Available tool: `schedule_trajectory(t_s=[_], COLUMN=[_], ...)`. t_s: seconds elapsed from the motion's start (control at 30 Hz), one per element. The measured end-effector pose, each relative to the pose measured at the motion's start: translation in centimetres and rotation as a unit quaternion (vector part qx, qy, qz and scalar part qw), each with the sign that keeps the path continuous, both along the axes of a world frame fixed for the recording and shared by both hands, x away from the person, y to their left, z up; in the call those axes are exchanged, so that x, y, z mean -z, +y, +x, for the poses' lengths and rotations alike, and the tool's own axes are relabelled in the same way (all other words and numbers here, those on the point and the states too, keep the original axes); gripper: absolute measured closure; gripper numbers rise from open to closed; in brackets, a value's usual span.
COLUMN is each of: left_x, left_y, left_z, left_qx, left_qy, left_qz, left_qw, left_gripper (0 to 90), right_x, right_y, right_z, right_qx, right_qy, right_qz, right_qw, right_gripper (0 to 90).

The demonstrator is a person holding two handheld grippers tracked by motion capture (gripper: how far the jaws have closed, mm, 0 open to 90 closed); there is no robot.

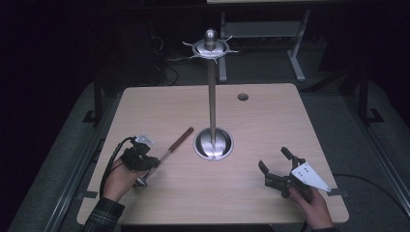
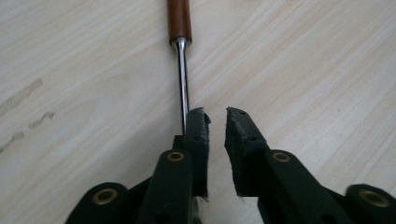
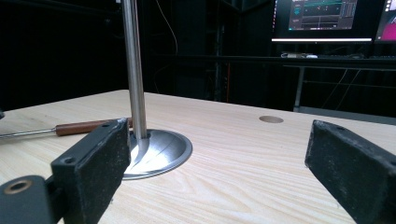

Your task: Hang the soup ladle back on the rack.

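Utensil (image 1: 170, 149): a thin metal shaft with a brown wooden handle, laid flat on the wooden table (image 1: 270, 125) at front left, handle pointing toward the stand. Its working end is hidden under the left gripper (image 1: 145, 166) in the high view, so its kind cannot be told; a small rounded metal part is glimpsed just in front of the hand. In the left gripper view the handle (image 2: 180, 18) is cut off by the top edge, and the shaft (image 2: 183, 79) passes beneath the left-hand jaw rather than into the gap; the jaws are seen parted by a narrow slot with bare tabletop between them, nothing clamped. Whether the jaw touches the shaft cannot be told. Stand (image 1: 212, 96): a polished pole on a round domed base (image 1: 213, 143) near the table centre, topped by a knob and a ring of hooks; the hooks are small and dim. The handle tip lies just beside the base, apart from it. Right gripper (image 1: 275, 166): held at front right, well apart from the utensil, jaws spread wide and empty; in its own view the pole (image 3: 133, 70) is cut off at the top and the handle (image 3: 88, 127) is partly masked by the near jaw. A round hole (image 1: 243, 97) is noted near the far edge. Open tabletop is left between the base and the right gripper and along the far side. Surroundings are dark; lit monitors (image 3: 322, 18) are seen behind.
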State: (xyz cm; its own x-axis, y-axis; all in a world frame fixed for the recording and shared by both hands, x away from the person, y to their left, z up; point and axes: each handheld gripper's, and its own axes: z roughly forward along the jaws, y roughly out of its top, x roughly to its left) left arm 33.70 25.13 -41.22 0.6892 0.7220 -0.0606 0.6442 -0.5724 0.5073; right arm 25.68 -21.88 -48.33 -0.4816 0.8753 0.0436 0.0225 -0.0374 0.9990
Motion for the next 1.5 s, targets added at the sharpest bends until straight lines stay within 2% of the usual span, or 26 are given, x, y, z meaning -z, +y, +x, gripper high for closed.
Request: schedule_trajectory(t_s=[0.03,0.1,0.27,0.4,0.67,0.73,0.77,1.0,1.03,1.2,1.5], left_x=[-0.1,-0.4,-1.0,-1.4,-1.6,-1.4,-1.3,-0.5,-0.3,0.6,2.2], left_y=[-0.2,-0.4,-0.9,-1.2,-2.4,-2.8,-3.0,-4.1,-4.2,-4.6,-5.2], left_z=[0.2,0.7,1.8,2.8,5.0,5.6,5.9,7.1,7.4,7.9,8.3], left_qx=[-0.006,-0.003,-0.001,-0.01,-0.008,-0.007,-0.004,-0.007,-0.008,-0.003,-0.002], left_qy=[0.0,0.006,0.006,0.004,0.002,0.001,0.004,0.003,0.008,0.023,0.032], left_qz=[-0.006,-0.006,-0.01,-0.013,-0.007,-0.008,0.0,0.013,0.016,0.026,0.05], left_qw=[1.0,1.0,0.9999,0.9999,0.9999,0.9999,1.0,0.9999,0.9998,0.9994,0.9982], left_gripper=[74.9,72.1,66.0,63.0,60.6,60.4,60.2,60.3,60.3,60.3,62.6], right_x=[0.0,0.0,0.0,0.0,0.0,0.0,0.0,0.0,0.0,0.0,0.0], right_y=[0.0,0.0,0.0,0.0,0.0,0.0,0.0,0.0,0.0,0.0,0.0], right_z=[0.0,0.0,0.0,0.0,0.0,0.0,0.0,0.0,0.0,0.0,0.0], right_qx=[0.0,0.0,0.0,0.0,0.001,0.0,0.0,0.001,0.001,0.001,0.001], right_qy=[0.0,0.001,0.001,0.0,0.002,0.002,0.001,0.0,0.001,0.0,0.0], right_qz=[-0.001,-0.001,0.0,-0.001,0.001,0.001,0.001,0.002,0.002,0.002,0.002], right_qw=[1.0,1.0,1.0,1.0,1.0,1.0,1.0,1.0,1.0,1.0,1.0], right_gripper=[6.3,6.3,6.3,6.3,6.3,6.3,6.3,6.3,6.3,6.3,6.3])
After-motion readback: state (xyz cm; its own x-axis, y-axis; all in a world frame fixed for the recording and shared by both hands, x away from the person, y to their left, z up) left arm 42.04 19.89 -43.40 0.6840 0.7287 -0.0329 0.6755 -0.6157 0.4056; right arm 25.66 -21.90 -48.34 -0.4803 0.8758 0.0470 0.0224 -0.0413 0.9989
